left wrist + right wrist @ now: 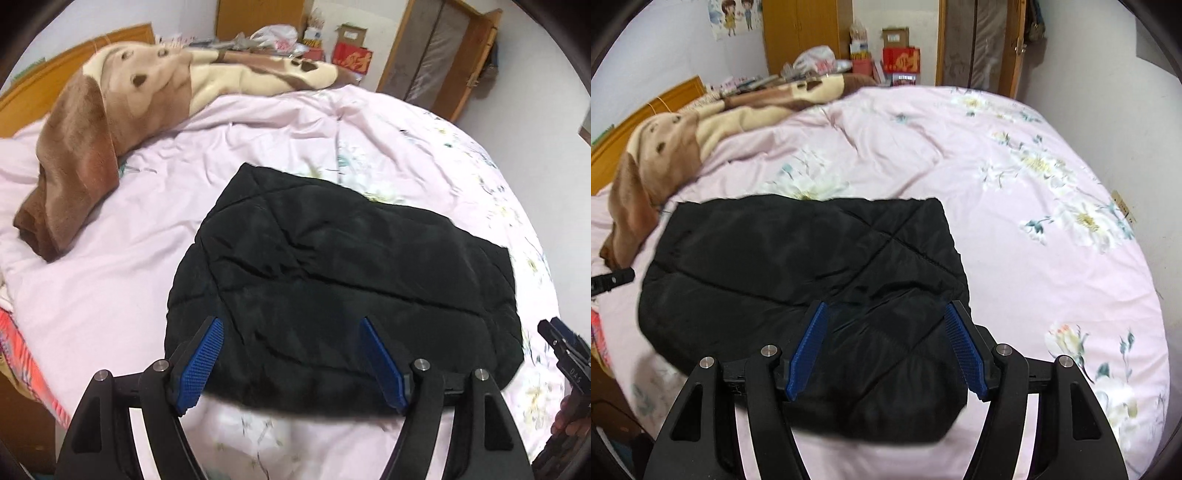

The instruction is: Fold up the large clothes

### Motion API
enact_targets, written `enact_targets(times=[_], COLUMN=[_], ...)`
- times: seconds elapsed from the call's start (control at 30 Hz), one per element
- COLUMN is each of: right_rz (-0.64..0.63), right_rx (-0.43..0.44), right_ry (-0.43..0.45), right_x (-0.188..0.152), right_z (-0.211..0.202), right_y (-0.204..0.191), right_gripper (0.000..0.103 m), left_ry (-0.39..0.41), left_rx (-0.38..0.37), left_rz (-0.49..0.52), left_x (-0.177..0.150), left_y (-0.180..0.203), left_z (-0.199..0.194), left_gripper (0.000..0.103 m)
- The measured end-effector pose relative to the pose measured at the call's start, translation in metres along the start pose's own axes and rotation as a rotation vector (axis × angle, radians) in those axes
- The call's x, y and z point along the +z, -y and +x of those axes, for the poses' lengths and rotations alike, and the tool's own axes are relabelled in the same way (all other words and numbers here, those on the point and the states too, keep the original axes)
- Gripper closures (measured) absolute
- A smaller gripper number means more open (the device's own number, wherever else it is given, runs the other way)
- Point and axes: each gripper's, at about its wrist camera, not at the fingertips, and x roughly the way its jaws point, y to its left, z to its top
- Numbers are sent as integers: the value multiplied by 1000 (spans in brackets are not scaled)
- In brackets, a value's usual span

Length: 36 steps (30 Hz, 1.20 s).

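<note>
A black quilted jacket (343, 288) lies folded into a compact rectangle on the pink floral bed cover (122, 288). It also shows in the right wrist view (798, 280). My left gripper (291, 325) is open and empty, hovering over the jacket's near edge. My right gripper (884, 310) is open and empty, above the jacket's near right part. The right gripper's tip shows at the right edge of the left wrist view (561, 347). The left gripper's tip shows at the left edge of the right wrist view (613, 278).
A brown and cream fleece blanket (122, 110) lies crumpled along the bed's far left, by the wooden headboard (33, 92). Boxes and bags (886, 55) stand beyond the bed. A wardrobe (801, 33) and a door (979, 40) are at the back.
</note>
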Motion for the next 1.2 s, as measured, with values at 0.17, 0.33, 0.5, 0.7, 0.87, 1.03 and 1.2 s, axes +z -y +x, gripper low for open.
enact_targets(times=[0.17,0.33,0.5,0.7,0.87,1.03,1.2], right_rz=[15,31,22,48,38,17,4], right_rx=[-2,-7,-12,-27,-31,-11,-11], right_ry=[24,57,103,149,150,160,166], right_x=[-22,-50,-72,-96,-110,-119,-123], right_z=[-35,-71,-103,-129,-138,-147,-151], right_y=[-6,-18,-28,-31,-36,-46,-52], right_gripper=[33,33,33,33,33,33,33], left_ry=[49,90,154,200,230,257,259], left_rx=[27,41,41,69,39,41,30], left_rz=[38,61,57,93,101,123,109], left_x=[-34,-75,-109,-137,-153,-163,-165], left_y=[22,39,48,56,61,69,68], left_z=[-41,-73,-101,-127,-138,-144,-145], left_gripper=[26,26,25,25,25,25,25])
